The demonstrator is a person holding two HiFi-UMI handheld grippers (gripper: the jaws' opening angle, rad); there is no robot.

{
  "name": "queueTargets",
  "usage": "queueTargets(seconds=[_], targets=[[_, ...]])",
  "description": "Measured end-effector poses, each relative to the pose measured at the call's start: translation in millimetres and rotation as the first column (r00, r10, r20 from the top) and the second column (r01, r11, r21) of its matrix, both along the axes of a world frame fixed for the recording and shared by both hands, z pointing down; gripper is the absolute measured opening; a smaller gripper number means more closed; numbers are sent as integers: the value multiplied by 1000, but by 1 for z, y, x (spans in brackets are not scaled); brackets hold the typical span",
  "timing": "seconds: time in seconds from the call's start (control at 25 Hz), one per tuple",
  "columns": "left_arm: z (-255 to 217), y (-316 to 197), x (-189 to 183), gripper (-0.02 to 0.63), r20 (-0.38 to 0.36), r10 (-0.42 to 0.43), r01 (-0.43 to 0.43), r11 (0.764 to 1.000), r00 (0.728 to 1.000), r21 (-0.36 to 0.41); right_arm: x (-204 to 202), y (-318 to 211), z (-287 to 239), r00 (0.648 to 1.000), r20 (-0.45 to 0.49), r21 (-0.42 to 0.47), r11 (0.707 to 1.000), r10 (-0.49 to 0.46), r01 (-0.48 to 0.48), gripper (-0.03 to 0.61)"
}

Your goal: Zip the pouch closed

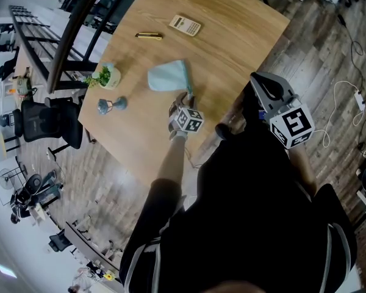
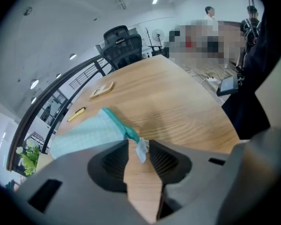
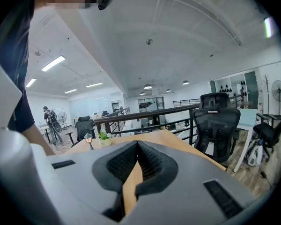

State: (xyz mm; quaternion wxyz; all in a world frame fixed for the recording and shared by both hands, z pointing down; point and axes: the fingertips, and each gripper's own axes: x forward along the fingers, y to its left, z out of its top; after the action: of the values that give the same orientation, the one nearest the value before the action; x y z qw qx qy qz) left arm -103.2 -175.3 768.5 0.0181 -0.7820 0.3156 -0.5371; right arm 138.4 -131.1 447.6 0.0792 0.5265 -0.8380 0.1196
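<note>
My right claw [image 1: 257, 79] [image 3: 137, 145] is clenched and empty by the table's [image 1: 232, 35] near right edge. My left claw [image 1: 188, 97] [image 2: 139, 144] is released, its jaws either side of the pale tab [image 2: 141, 149] of the pouch [image 1: 169, 77] [image 2: 84, 130], which lies mid-table on light wood. Farther off lie a pen [image 1: 149, 36] and a calculator [image 1: 185, 25]. Left are a plant [image 1: 107, 76], a railing [image 1: 67, 47] and a chair [image 1: 49, 121] on the plank floor [image 1: 317, 41].
</note>
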Motion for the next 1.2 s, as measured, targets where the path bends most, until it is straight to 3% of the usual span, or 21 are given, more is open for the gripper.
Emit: queueTargets(seconds=[0.4,0.8,0.96,1.2], targets=[[2,1,-1,22,11,-2,2,1000,1000,13,2,3,0,1000,-7,0,1000,1,-1,12],[-4,1,0,15,-27,-29,29,999,999,-22,0,4,-2,1000,-5,-1,1000,-16,16,12],[-41,-4,8,14,-170,-83,85,996,982,3,-3,3,-2,1000,-1,-3,1000,-30,30,12],[-148,-8,10,14,-447,-138,207,972,884,109,-25,1,-6,996,0,11,996,-89,89,12]])
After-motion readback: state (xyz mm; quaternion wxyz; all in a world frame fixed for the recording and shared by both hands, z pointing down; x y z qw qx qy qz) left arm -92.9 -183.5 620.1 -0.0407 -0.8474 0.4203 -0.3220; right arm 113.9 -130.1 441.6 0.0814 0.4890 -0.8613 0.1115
